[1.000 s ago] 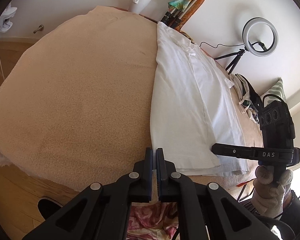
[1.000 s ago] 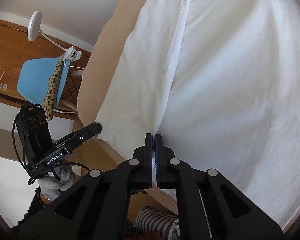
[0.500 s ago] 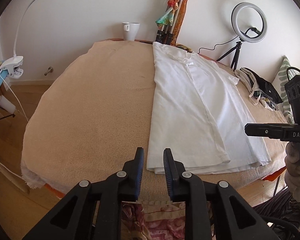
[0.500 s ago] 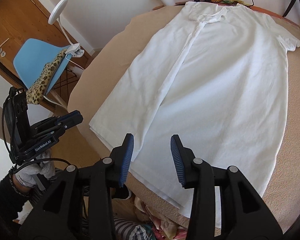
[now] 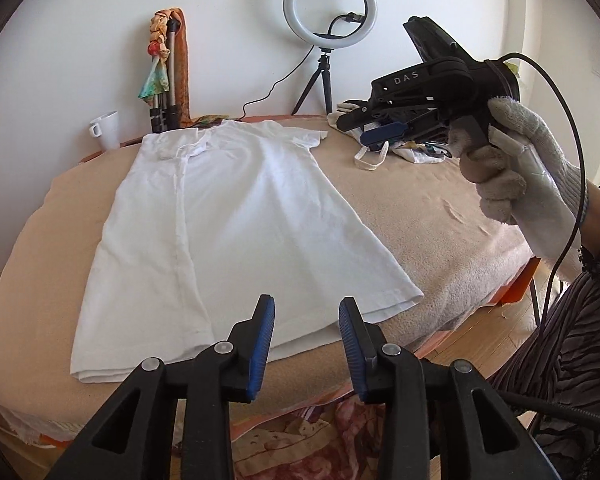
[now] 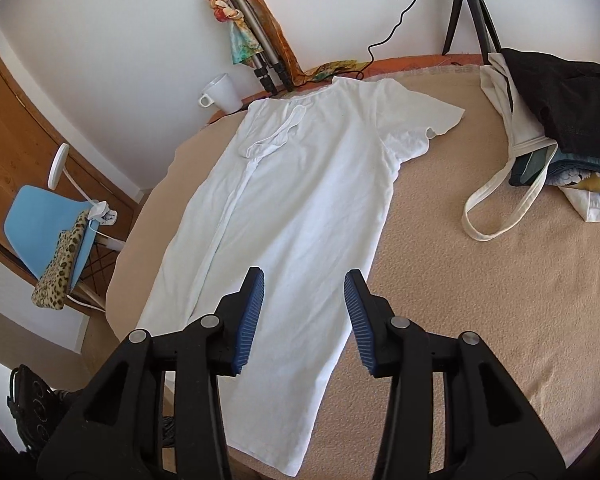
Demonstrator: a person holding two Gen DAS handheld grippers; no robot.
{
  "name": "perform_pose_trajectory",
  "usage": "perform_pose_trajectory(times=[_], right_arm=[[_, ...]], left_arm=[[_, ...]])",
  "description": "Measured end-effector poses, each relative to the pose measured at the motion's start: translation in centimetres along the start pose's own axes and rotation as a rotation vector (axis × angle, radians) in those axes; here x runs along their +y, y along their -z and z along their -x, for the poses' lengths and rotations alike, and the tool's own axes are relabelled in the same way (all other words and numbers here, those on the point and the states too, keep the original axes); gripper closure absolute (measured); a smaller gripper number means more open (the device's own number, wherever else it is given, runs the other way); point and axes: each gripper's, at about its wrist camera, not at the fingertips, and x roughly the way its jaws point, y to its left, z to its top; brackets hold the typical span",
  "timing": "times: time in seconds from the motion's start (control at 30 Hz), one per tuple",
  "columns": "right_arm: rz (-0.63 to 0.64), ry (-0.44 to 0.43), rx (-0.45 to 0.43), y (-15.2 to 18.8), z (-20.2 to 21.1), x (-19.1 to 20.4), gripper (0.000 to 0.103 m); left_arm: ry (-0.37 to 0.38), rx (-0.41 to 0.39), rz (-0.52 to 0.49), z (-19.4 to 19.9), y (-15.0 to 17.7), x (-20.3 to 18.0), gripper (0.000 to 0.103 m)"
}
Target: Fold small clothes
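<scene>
Above the white shirt [image 5: 236,216] on the beige blanket [image 5: 440,216], left gripper [image 5: 306,344] and right gripper [image 6: 304,320] are opening, empty.

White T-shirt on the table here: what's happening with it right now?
A person with a hand-held gripper in each hand is folding the white cotton T-shirt on the beige towel-covered table. Its left side is folded in over the middle; the right short sleeve lies spread out. Neither gripper holds anything: the left hand-held gripper and the right hand-held gripper are above the hem end, jaws opening with nothing between them. A gloved hand carries the right one.
</scene>
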Motion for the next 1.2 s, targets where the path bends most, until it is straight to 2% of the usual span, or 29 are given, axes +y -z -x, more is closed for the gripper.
perform_pose_trajectory(times=[0.17, 0.27, 0.37, 0.53, 0.73, 0.83, 0.9, 1.0, 1.03, 1.1, 1.13, 1.17, 1.2], right_arm=[[-0.078, 0.038, -0.003, -2.3, -1.2, -4.7, 0.057], [-0.13, 0.02, 0.005, -3.4, -2.3, -7.0, 0.056], [-0.188, -0.014, 0.017, -4.4, -3.7, -9.0, 0.044], [-0.288, -0.051, 0.013, -5.8, -5.9, -11.7, 0.044], [-0.371, -0.083, 0.011, -7.5, -8.6, -13.2, 0.044], [-0.368, -0.076, 0.011, -8.2, -9.8, -13.3, 0.044], [-0.356, -0.07, 0.004, -8.7, -10.3, -13.1, 0.045], [-0.35, -0.058, -0.001, -9.5, -10.9, -12.8, 0.045], [-0.354, -0.057, -0.005, -9.7, -11.0, -12.8, 0.046], [-0.347, -0.051, -0.003, -10.1, -11.5, -12.5, 0.058], [-0.345, -0.043, 0.004, -10.3, -11.9, -12.4, 0.071], [-0.349, -0.036, 0.011, -10.4, -12.3, -12.4, 0.079], [-0.358, -0.036, 0.017, -10.5, -12.7, -12.5, 0.081]], left_arm=[[0.045, 0.03, -0.081, -3.0, -0.8, -4.3, 0.066], [0.074, 0.076, -0.095, -5.0, -1.0, -5.9, 0.066], [0.097, 0.107, -0.095, -6.5, -1.2, -6.8, 0.06], [0.067, 0.121, -0.123, -8.3, -1.2, -7.7, 0.058], [0.036, 0.12, -0.156, -8.9, -1.1, -8.4, 0.064], [0.029, 0.108, -0.152, -9.2, -1.2, -8.3, 0.077], [0.053, 0.105, -0.121, -9.4, -1.4, -7.7, 0.097], [0.093, 0.109, -0.054, -9.2, -1.9, -6.7, 0.102], [0.106, 0.106, -0.033, -8.9, -2.0, -6.4, 0.102], [0.121, 0.093, -0.004, -8.3, -2.2, -6.1, 0.102], [0.126, 0.086, 0.008, -8.0, -2.3, -5.9, 0.102], [0.129, 0.08, 0.016, -7.7, -2.4, -5.8, 0.102], [0.128, 0.071, 0.014, -7.5, -2.4, -5.7, 0.102]])
